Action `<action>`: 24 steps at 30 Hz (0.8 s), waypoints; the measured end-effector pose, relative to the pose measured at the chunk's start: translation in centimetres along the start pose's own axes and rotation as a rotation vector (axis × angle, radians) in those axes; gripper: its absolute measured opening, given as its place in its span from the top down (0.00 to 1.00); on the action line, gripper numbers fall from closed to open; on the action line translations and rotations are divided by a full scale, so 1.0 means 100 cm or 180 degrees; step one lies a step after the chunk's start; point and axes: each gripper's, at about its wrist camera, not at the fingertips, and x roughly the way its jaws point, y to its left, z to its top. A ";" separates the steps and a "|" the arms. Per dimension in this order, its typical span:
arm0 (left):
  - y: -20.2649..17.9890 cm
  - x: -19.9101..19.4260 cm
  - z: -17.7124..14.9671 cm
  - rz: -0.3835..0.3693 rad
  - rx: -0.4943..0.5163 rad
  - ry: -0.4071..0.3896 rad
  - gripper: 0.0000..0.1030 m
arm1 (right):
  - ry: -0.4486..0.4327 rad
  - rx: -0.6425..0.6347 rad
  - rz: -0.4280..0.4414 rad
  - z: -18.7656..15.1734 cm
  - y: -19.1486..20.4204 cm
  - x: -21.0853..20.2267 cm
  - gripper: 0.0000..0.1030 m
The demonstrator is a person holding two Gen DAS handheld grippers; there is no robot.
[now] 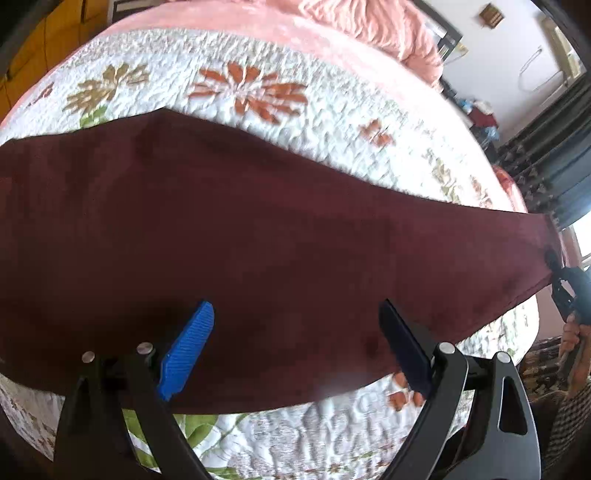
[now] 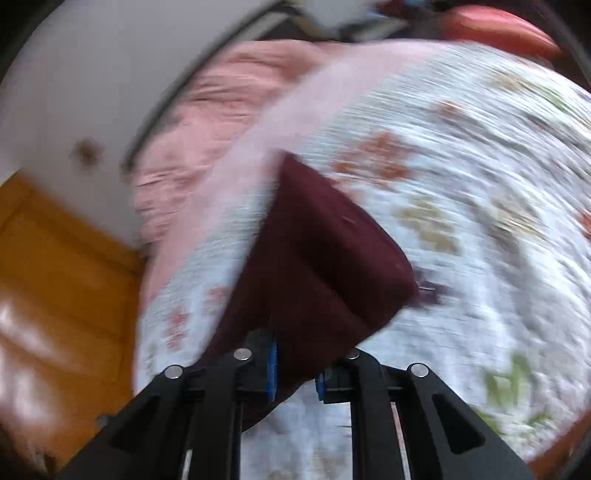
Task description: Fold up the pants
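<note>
Dark maroon pants [image 1: 240,240] lie stretched across a white floral quilt [image 1: 295,110] on a bed. My left gripper [image 1: 295,306] hovers open above the pants' near edge, its blue pad [image 1: 188,350] and its dark finger [image 1: 406,350] wide apart with nothing pressed between them. At the far right of the left wrist view my right gripper [image 1: 565,286] pinches the end of the pants. The right wrist view is blurred: the right gripper [image 2: 295,369] is shut on a bunched end of the pants [image 2: 325,251], which is raised off the quilt [image 2: 461,221].
A crumpled pink blanket [image 1: 369,26] lies along the bed's far side. Dark curtains [image 1: 554,166] and a window stand to the right, and clutter sits near the wall. A hand [image 1: 572,336] grips the right tool. Yellow wooden furniture [image 2: 55,277] stands beside the bed.
</note>
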 end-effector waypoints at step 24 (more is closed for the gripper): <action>-0.014 0.006 -0.007 -0.0204 0.0134 0.0013 0.12 | 0.0641 0.0691 -0.0728 -0.024 -0.068 0.043 0.36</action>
